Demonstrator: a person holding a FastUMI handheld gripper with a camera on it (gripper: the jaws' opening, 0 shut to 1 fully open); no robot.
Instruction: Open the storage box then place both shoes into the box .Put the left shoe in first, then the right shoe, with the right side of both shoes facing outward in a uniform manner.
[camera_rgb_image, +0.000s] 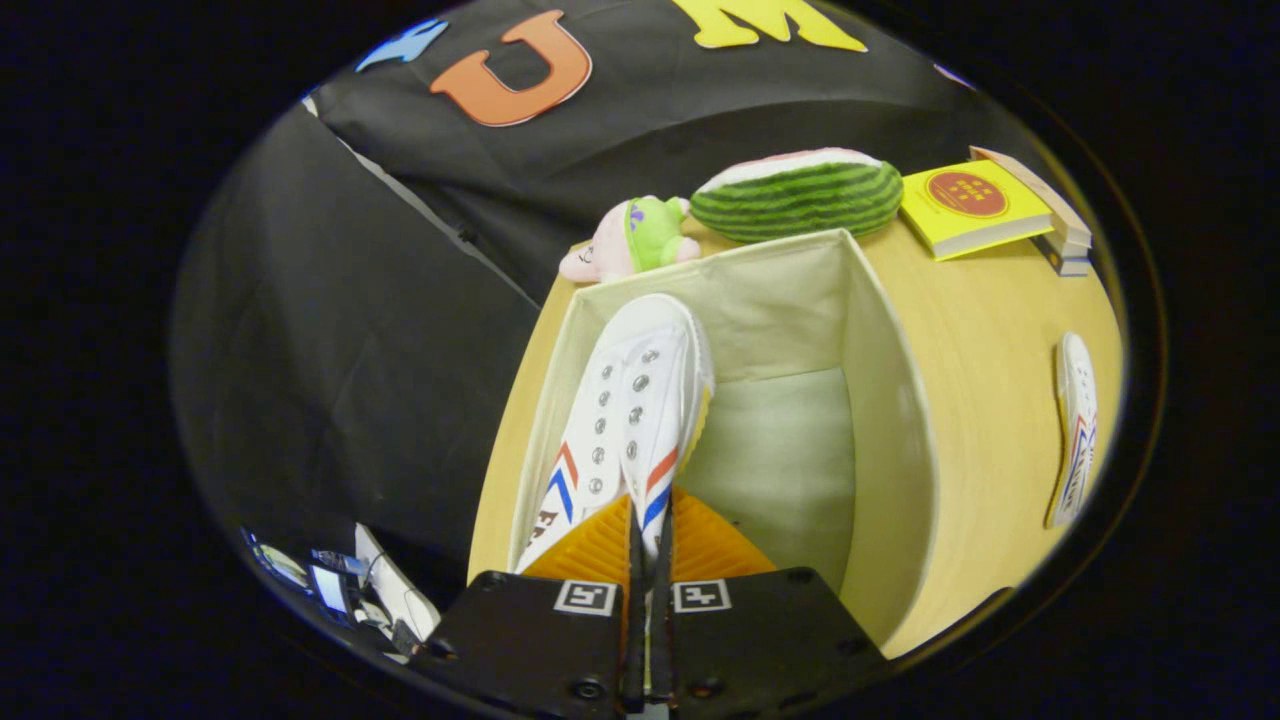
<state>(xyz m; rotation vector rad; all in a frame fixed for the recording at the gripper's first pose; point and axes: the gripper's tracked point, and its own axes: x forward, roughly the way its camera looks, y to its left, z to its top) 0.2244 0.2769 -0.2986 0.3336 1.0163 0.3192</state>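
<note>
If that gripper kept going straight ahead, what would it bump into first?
The gripper is shut on a white shoe, whose toe leads. Going straight on, the toe would probably meet the box's far wall first, though depth is hard to judge.

The gripper (648, 535) fingers are hiding the heel of the shoe (630, 400) they are clamping, and the box (890, 420) is hiding its own near floor.
</note>
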